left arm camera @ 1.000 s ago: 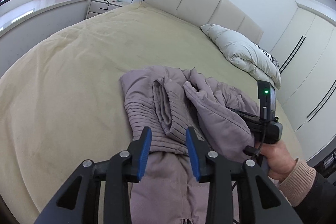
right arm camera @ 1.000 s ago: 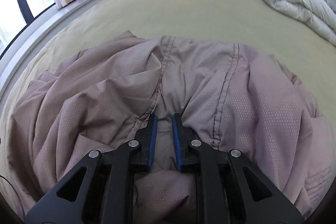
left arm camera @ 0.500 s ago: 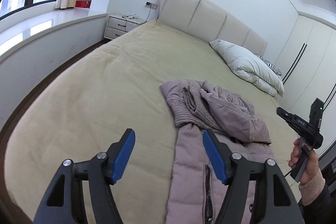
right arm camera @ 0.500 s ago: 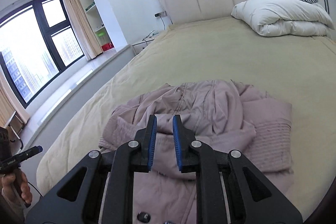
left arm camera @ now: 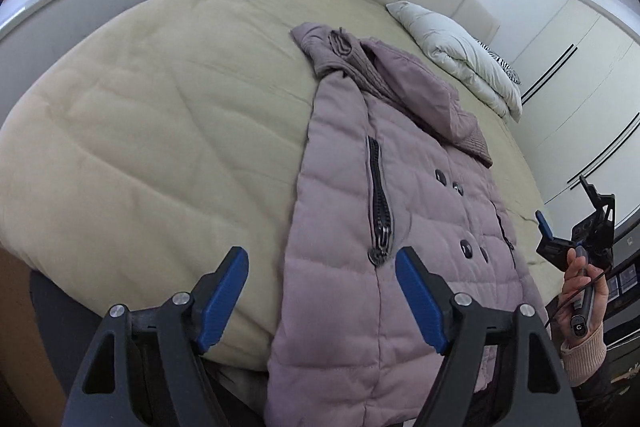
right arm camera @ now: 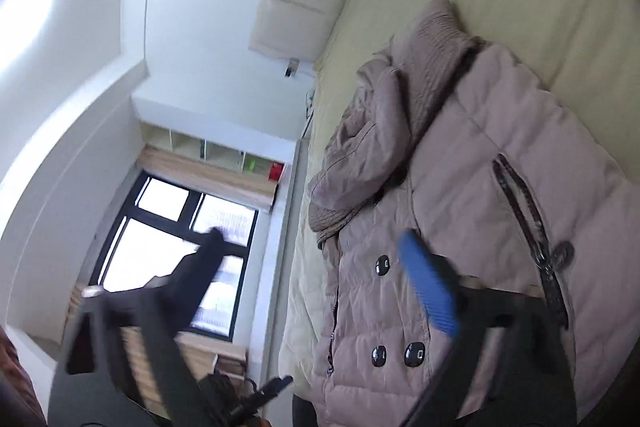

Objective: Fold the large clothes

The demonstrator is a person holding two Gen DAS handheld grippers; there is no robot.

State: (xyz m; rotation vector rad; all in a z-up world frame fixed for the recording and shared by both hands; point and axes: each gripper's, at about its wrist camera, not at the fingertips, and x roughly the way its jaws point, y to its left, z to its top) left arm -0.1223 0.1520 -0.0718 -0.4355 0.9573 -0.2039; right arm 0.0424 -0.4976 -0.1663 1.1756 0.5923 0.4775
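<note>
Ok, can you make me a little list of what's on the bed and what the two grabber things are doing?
garment: mauve quilted coat, lying flat on the bed, hem hanging over the near edge
top of coat: hood and a sleeve bunched up
fastenings: black zip, dark snaps
bed: beige cover
bedding: white duvet folded by the headboard
left gripper: jaws just opened, empty, over the coat's hem
right gripper: jaws just opened wide, empty, rolled sideways, blurred
</note>
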